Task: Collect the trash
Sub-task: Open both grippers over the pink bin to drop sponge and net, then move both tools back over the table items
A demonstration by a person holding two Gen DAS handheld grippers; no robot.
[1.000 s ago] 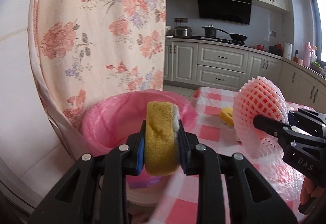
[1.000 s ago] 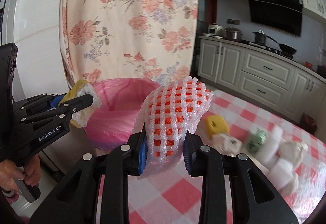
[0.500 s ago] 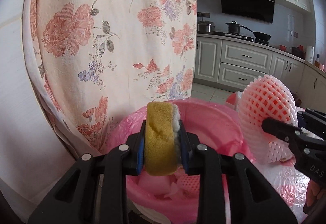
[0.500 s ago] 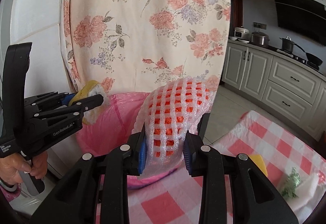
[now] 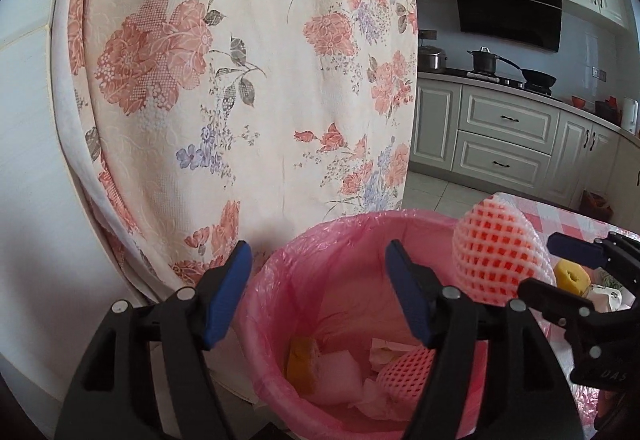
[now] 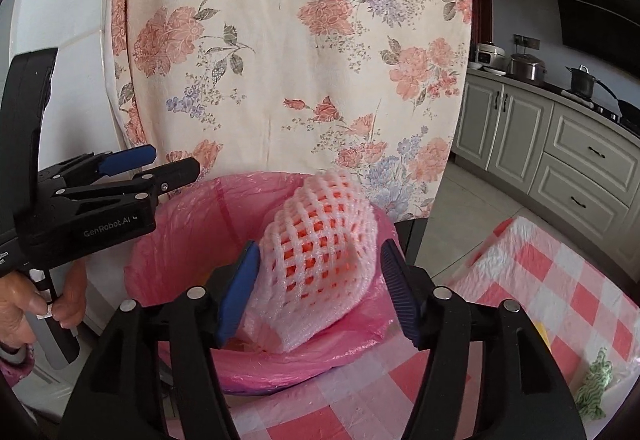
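A bin lined with a pink bag (image 5: 340, 225) (image 6: 180, 200) stands just below both grippers. My left gripper (image 5: 318, 260) (image 6: 172, 160) hangs over it, its jaws opening with nothing between them. The yellow sponge (image 5: 302, 360) lies inside the bin beside white scraps and a pink foam net (image 5: 408, 364). My right gripper (image 6: 320, 252) (image 5: 540, 264) is over the bin's right rim with its jaws opening. A white foam fruit net with an orange inside (image 6: 320, 240) (image 5: 496, 260) sits loosely between them; it brushes the left pad (image 6: 240, 292) and stands clear of the right one.
A floral cloth (image 5: 240, 80) hangs right behind the bin. The red-checked table (image 6: 560, 300) is to the right, with a green wad (image 6: 596, 380) and a yellow piece (image 5: 572, 274) on it. A person's hand (image 6: 24, 304) holds the left gripper's handle. Kitchen cabinets (image 5: 504, 144) stand behind.
Both grippers swung left from the table to above the bin. The left one opened and the sponge dropped into the bin. The right jaws spread off the foam net.
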